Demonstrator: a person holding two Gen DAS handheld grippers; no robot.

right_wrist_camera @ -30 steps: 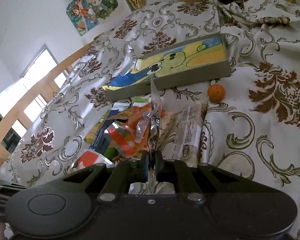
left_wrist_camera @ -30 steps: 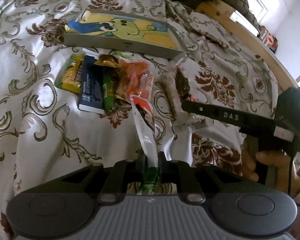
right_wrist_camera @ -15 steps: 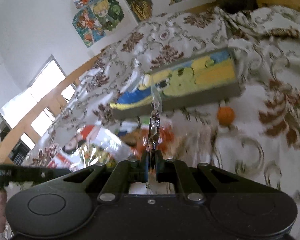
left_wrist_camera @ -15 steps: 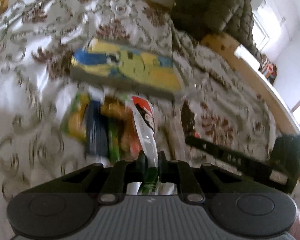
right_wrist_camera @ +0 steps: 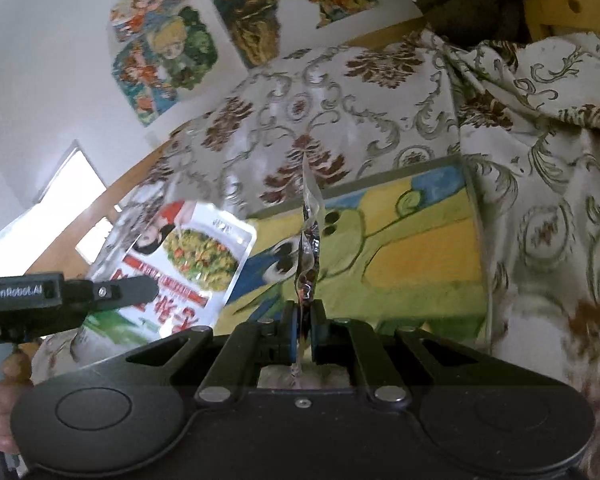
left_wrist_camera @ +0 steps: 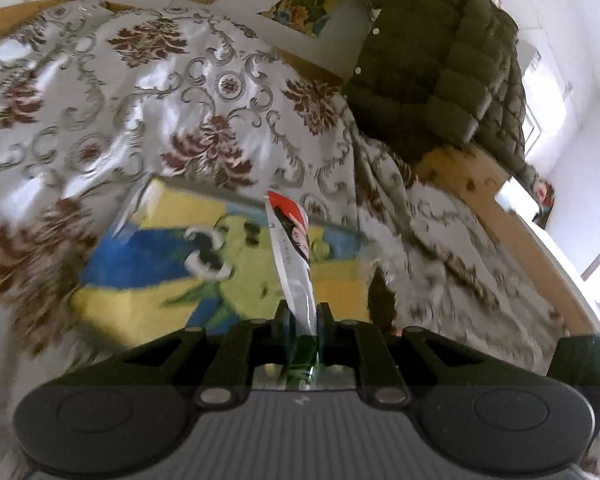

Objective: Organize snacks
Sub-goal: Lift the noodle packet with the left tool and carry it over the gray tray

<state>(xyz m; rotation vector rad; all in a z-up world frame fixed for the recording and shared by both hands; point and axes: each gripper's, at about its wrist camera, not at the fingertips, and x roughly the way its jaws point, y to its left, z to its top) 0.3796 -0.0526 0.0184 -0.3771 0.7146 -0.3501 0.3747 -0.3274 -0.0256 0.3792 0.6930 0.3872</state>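
Both packets are riding higher and further forward than a second ago: the snack pile is dropping out of view and the cartoon box is now lying right under my claws. My left claw [left_wrist_camera: 302, 312] is staying clamped on the white snack pouch [left_wrist_camera: 294, 240], which is standing edge-on between the pads; from the right wrist view its face [right_wrist_camera: 180, 264] is showing a red-capped cartoon figure, a plate of green and orange food and a red band of characters I am not managing to read. My right claw [right_wrist_camera: 302, 312] is pinching a crinkled clear wrapper [right_wrist_camera: 309, 236] tight, its thin strip rising upright over the box. The box [right_wrist_camera: 400, 256] is resting on the floral bedspread [right_wrist_camera: 340, 120], its top painted yellow, blue and green with a cartoon face; nothing is lying on it. The left gripper's arm is reading "GenRobot.AI". A dark quilted jacket [left_wrist_camera: 440, 72] is hanging behind the bed.
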